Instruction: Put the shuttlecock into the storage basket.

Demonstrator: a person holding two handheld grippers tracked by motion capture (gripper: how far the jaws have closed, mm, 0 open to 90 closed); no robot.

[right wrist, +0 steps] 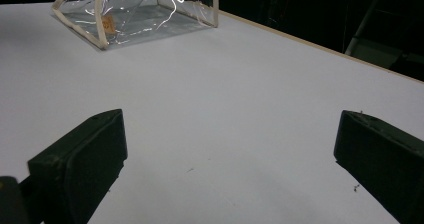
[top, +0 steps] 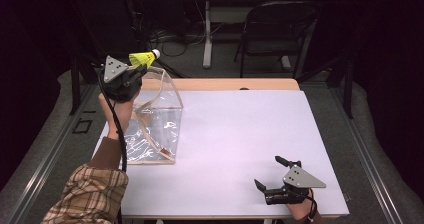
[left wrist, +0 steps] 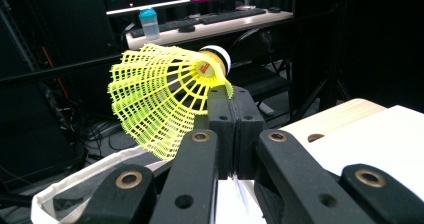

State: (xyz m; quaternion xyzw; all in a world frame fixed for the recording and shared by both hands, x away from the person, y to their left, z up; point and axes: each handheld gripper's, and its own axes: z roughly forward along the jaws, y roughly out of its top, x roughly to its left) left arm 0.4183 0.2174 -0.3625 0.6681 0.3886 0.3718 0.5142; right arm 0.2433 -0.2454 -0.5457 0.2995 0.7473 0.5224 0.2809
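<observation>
Holding a yellow shuttlecock [left wrist: 162, 96] by the rim of its mesh skirt, the left gripper [top: 131, 75] is hovering above the far left corner of the table [top: 240, 134], its jaws clenched on the thin plastic edge, as the left gripper view is showing. The shuttlecock is pointing its white-banded cork nose away from the person and is hanging over the open top of a clear pouch [top: 157, 121] that is standing near the left edge of the table. Judging by its build, the shuttlecock is handling as a very light thing with a springy, open-lattice skirt that is bending under a hard squeeze; the cork nose or the skirt rim is offering the surest hold, and a light pinch is probably enough. The pouch is looking soft and floppy, so its mouth is likely shifting if nudged. The right gripper [top: 272, 174] is resting at the near right corner with jaws wide apart and nothing between them. Glare on the pouch walls is making its inside hard to read, and a small orange mark there is staying unidentifiable.
</observation>
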